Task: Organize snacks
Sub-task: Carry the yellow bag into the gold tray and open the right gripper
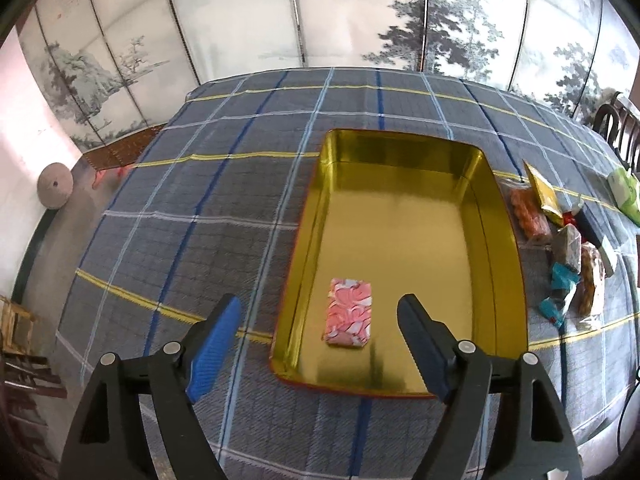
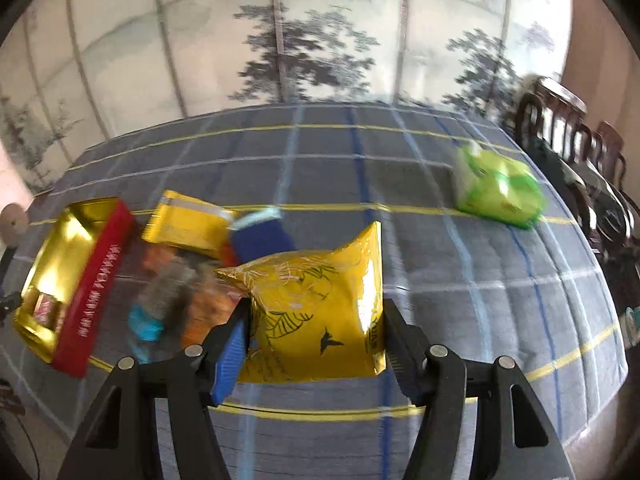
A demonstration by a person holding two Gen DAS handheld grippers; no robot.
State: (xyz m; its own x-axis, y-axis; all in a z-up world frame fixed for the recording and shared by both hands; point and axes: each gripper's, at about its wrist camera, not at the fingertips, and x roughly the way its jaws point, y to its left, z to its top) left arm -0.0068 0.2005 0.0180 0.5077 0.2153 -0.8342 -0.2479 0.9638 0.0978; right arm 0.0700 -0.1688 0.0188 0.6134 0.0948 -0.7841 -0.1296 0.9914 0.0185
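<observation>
A gold-lined tin with red outer walls lies on the plaid tablecloth. A pink-and-white snack packet rests on its floor near the front. My left gripper hangs above it, jaws wide open, nothing between the pads. In the right wrist view my right gripper is shut on a puffy yellow snack bag, lifted off the cloth. The tin shows at the far left there. A pile of loose snacks lies right of the tin.
A yellow pouch, a blue packet and blurred wrapped snacks lie between the tin and the held bag. A green pack sits at the far right. Dark wooden chairs line the table's right edge; a painted folding screen stands behind.
</observation>
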